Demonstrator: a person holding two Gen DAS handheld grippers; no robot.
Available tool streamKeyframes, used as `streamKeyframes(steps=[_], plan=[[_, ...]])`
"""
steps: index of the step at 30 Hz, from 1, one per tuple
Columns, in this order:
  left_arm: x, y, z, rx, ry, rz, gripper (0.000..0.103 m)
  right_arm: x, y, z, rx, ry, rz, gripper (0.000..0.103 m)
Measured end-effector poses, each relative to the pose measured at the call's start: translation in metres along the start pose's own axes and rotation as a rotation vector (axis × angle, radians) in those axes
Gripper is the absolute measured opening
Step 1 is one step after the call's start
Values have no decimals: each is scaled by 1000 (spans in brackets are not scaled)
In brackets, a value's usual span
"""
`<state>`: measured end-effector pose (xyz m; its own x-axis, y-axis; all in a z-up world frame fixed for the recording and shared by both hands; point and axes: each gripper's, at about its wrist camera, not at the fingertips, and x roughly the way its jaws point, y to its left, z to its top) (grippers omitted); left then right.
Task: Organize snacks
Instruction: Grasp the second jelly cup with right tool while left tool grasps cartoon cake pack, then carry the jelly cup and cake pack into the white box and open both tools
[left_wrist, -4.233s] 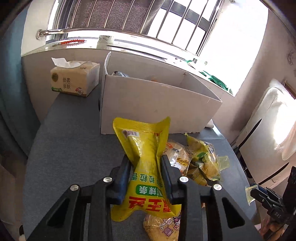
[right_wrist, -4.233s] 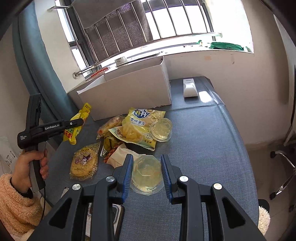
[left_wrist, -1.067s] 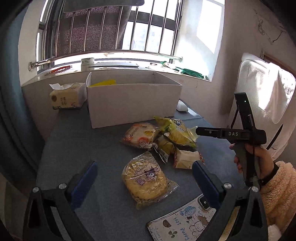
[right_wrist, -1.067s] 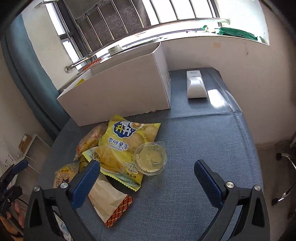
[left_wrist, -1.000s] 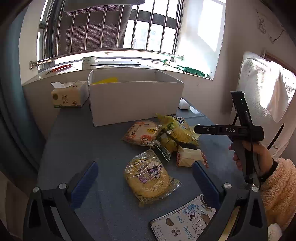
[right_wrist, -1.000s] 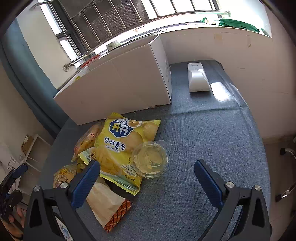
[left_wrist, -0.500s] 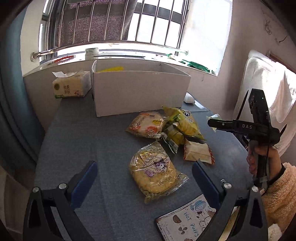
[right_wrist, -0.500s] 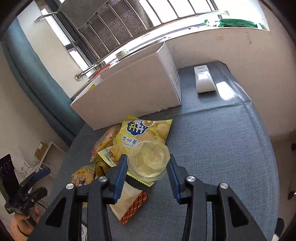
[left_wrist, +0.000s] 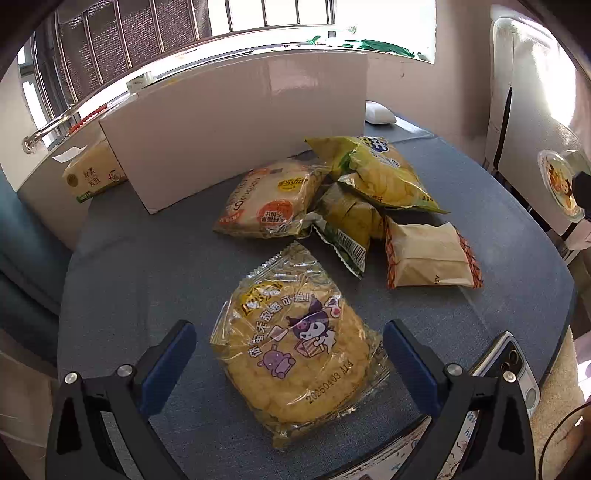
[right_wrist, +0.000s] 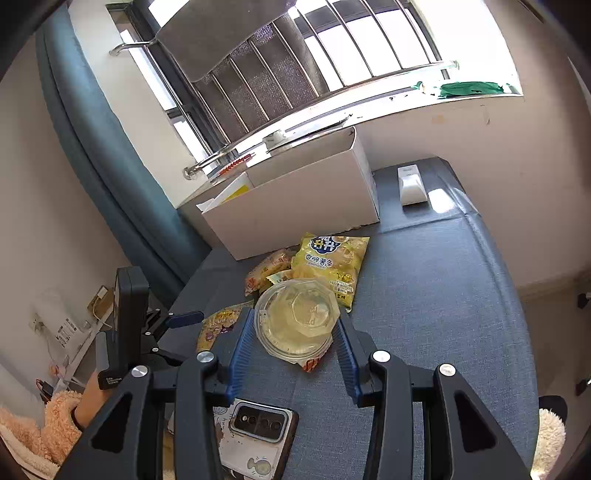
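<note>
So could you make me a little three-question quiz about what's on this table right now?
1. True or false: the right gripper is shut on the jelly cup.
2. What lies between the open jaws of the left gripper?
A. phone
B. corn snack bag
C. tissue pack
3. Fill in: behind the snack pile stands a white ___.

Key: 1 true; 2 B; 3 box.

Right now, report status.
Right gripper shut on jelly cup, lifted. Left gripper open over cartoon snack pack. Path to white box clear.
</note>
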<state>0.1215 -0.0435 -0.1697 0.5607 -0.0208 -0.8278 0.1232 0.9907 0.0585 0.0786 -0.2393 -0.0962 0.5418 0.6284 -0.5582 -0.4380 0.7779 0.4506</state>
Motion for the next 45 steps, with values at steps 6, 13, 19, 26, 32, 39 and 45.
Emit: streamKeyframes(steps=[6, 13, 19, 26, 32, 39, 45], plan=[[0, 10, -5, -20, -18, -89, 63, 3, 0, -7, 4, 20, 10, 46], [-38, 39, -9, -110, -133, -207, 18, 8, 7, -9, -14, 28, 23, 46], [-77, 55, 7, -139, -238, -250, 18, 12, 16, -1, -28, 23, 36, 46], [-101, 74, 61, -111, -346, -232, 18, 28, 30, 50, -80, -18, 41, 46], [-91, 101, 149, -121, -402, -201, 18, 73, 38, 132, -130, -38, 16, 46], [-43, 124, 236, -131, -334, -188, 18, 148, 35, 216, -149, 1, -83, 46], [-14, 123, 255, -121, -280, -97, 103, 184, 29, 240, -166, 52, -142, 88]])
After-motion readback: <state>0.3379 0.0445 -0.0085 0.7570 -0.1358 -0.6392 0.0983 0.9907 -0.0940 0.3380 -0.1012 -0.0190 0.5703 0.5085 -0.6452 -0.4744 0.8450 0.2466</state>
